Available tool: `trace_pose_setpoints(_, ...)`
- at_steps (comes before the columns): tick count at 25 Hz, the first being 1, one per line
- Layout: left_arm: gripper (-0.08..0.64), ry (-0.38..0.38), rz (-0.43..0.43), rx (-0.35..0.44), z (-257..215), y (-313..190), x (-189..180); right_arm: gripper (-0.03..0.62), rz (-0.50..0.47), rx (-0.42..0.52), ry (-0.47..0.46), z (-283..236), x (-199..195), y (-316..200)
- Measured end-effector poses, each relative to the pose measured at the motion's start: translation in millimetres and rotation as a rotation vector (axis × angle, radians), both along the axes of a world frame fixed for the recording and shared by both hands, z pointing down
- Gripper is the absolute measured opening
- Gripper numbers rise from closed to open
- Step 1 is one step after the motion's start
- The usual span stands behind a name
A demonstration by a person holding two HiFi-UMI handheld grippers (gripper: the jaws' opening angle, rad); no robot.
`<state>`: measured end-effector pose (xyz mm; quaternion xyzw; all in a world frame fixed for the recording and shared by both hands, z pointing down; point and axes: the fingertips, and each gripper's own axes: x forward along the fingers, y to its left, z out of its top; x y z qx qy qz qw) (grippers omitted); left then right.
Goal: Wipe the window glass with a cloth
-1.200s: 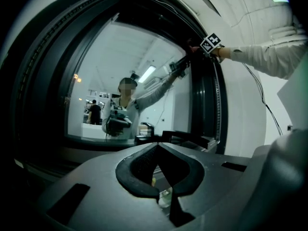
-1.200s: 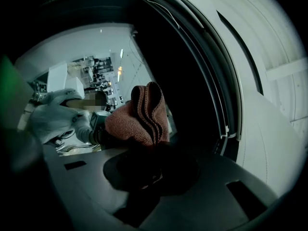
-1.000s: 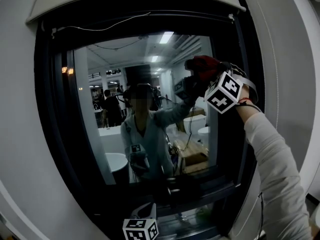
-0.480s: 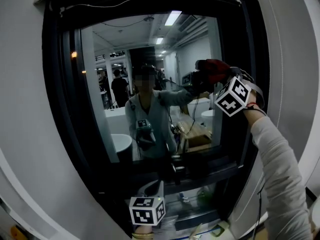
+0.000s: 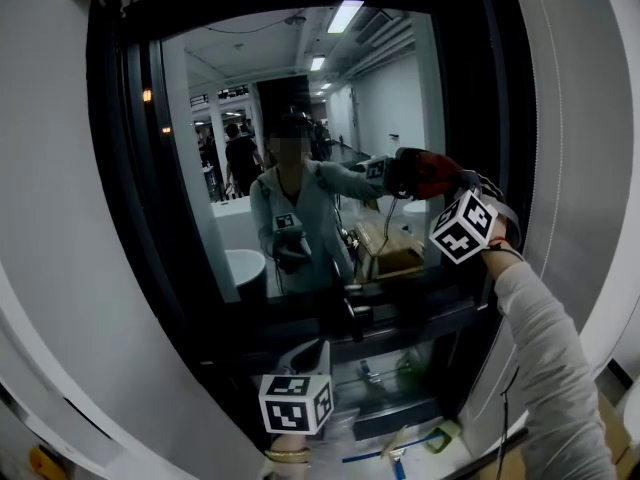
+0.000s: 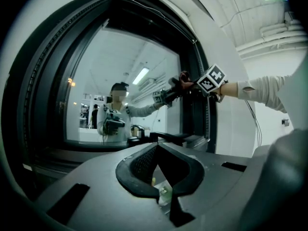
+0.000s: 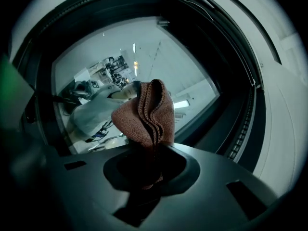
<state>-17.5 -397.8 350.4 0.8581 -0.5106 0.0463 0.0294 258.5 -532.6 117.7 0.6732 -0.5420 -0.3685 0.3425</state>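
Head view: the right hand-held gripper (image 5: pixel 402 175) has carried the cloth (image 5: pixel 430 168) down the window glass (image 5: pixel 300 108) to middle right, so the wiping stroke is progressing.
Left gripper view: the left hand-held gripper (image 6: pixel 158 148) is closed and empty.
Right gripper view: jaws pinch the cloth.

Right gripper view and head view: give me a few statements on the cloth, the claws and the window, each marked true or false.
1. The right claw is shut on a reddish-brown cloth. True.
2. The left claw holds a second cloth. False: its jaws meet at the tips with nothing between them.
3. The cloth is held up near the right edge of the window glass. True.
4. The left claw is raised higher than the right claw. False: in the head view it sits low, below the bottom of the window, while the right claw is up at the glass.
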Motion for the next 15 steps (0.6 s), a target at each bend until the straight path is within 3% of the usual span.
trace_pose_setpoints(15, 0.005, 0.013, 0.011, -0.015, 13, 9, 2, 0.057, -0.023, -0.157, -0.109, 124, -13, -7)
